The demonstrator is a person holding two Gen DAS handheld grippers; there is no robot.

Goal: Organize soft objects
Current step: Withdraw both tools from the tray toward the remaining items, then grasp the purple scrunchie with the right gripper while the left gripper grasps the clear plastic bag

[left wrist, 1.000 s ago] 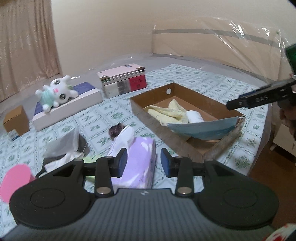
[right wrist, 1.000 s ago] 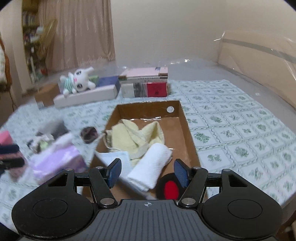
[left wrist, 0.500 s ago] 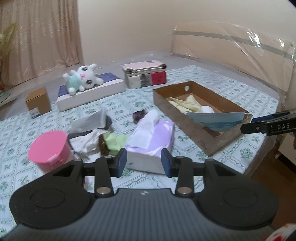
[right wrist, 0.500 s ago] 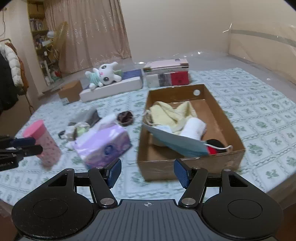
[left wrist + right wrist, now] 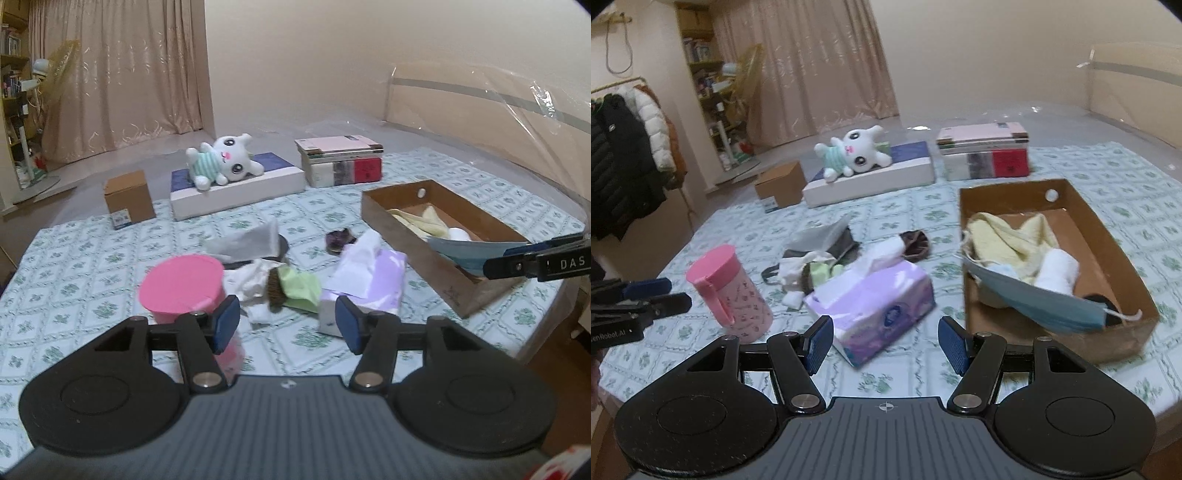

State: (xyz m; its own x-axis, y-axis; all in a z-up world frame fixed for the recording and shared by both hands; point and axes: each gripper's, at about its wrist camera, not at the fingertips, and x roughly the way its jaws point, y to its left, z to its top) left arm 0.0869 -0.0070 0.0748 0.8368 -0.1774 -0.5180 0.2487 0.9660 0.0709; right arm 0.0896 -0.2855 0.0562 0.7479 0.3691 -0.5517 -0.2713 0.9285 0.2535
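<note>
Green-patterned bedspread (image 5: 1071, 162) carries a cardboard box (image 5: 1123, 254) w/ yellow cloth (image 5: 1001, 236), white roll and blue mask (image 5: 1034, 299) inside. Left gripper (image 5: 286, 323) has just been opening, nothing btwn its jaws, soft pile (image 5: 273, 284) just ahead. Right gripper (image 5: 886, 343) spread & empty, tissue pack (image 5: 875, 299) just beyond, box to its right.

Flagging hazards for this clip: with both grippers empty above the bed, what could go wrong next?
The blue face mask droops over the cardboard box wall, so it could slip out. The pink cup stands upright right beside the cloth pile; the left gripper, jaws just opened and empty, might tip it when reaching in.
</note>
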